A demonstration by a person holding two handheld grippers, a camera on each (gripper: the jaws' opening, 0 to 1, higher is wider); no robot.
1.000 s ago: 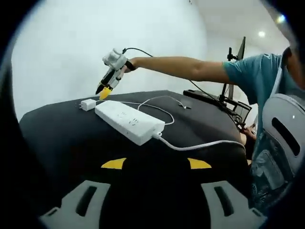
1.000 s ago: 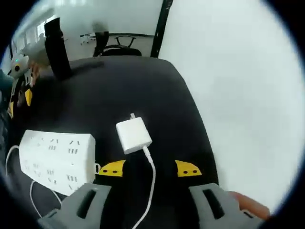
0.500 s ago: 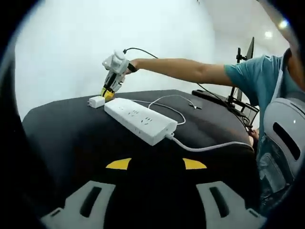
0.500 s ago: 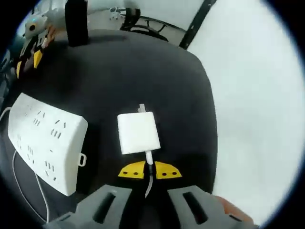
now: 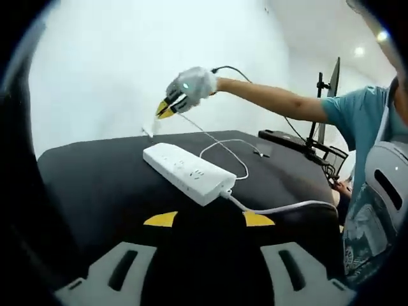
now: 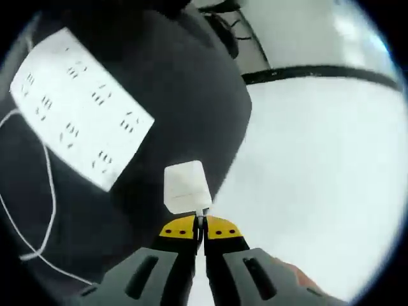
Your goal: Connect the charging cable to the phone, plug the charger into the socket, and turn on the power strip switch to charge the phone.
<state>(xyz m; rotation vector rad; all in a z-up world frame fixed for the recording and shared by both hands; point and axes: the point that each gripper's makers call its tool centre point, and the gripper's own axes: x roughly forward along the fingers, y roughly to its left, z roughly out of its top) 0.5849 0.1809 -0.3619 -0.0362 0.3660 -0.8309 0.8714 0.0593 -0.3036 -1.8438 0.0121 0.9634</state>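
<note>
Now charger [image 6: 185, 187] beyond pinched fingers [image 6: 180, 229].

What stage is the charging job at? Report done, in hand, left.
Done: nothing is plugged in yet; the power strip sockets are bare. In hand: the right tool is shut on the cable at the charger, lifted off the table. Left: phone connection, plugging in, switch. The left tool is open.
</note>
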